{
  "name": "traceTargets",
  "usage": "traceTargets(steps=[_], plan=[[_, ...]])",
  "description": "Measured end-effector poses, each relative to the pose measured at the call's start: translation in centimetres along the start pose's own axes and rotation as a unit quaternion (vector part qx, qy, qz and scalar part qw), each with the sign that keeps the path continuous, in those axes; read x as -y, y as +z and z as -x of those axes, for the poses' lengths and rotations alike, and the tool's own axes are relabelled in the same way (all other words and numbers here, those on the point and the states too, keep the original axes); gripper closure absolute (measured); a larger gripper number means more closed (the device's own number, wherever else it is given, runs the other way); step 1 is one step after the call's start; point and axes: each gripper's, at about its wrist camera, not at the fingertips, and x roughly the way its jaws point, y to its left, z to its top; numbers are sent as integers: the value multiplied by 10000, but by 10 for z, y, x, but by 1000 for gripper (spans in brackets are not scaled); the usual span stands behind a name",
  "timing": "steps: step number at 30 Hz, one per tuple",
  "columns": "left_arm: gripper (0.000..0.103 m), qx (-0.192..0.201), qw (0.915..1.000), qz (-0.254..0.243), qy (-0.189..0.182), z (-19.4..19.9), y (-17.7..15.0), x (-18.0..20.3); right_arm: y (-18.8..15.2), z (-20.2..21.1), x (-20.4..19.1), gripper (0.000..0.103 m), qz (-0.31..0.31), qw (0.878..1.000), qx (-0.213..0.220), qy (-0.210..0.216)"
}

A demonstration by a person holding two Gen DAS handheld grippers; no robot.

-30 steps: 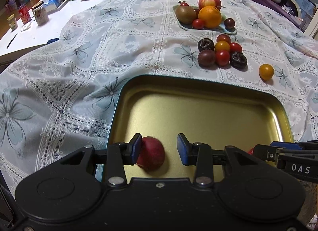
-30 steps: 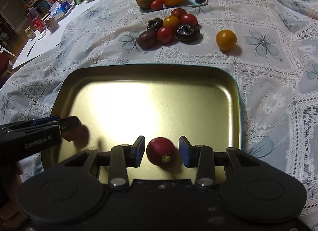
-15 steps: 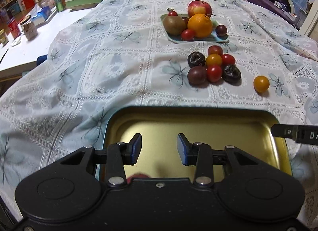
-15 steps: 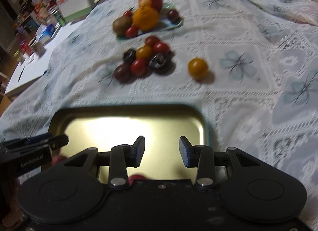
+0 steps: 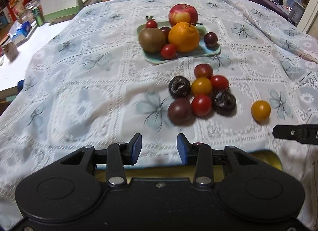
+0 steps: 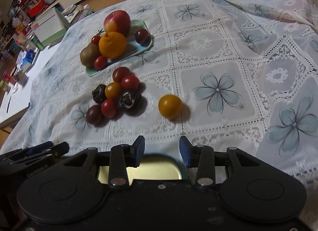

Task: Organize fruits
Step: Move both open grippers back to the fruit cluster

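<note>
On the lace tablecloth with pale blue flower print, ahead of both tools, lie the fruits to be sorted: a tight cluster of small red, orange and dark purple tomatoes and, set apart to its right, a single round orange-yellow tomato. Beyond the cluster stands a pale green rectangular plate carrying a red apple, an orange, a brown kiwi and a few small tomatoes. The left gripper hangs with its blue-padded jaws partly apart and nothing between them; the right gripper is likewise partly open and empty. The shallow gold-coloured metal tray with teal rim shows only as a sliver beneath each tool (its contents are hidden). The relation that governs the coming reach: the lone orange-yellow tomato lies almost straight ahead of the right gripper's gap, whereas from the left gripper it sits well off to the right; the cluster lies ahead and slightly right of the left gripper. The right hand is therefore judged the nearer to the lone fruit, the left to the cluster. Being round, the fruit offers no long axis to align with.
</note>
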Motion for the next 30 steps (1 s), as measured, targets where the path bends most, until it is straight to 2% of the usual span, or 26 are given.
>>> traceTargets(steps=[9,17,24,30], plan=[[55,-79,9994,96,-318,-25,22,8,14,-13,1,62,-149,9999,-19,-12],[55,-63,9998,-116,-157,-45,26,17,15,-19,5,62,-204,9998,-74,-47],[53,-77,9990,-398,-185,-57,22,22,14,-17,6,62,-218,9998,-29,-9],[53,-143,9992,-234,-286,-68,30,19,15,-21,5,62,-252,9997,-76,14]])
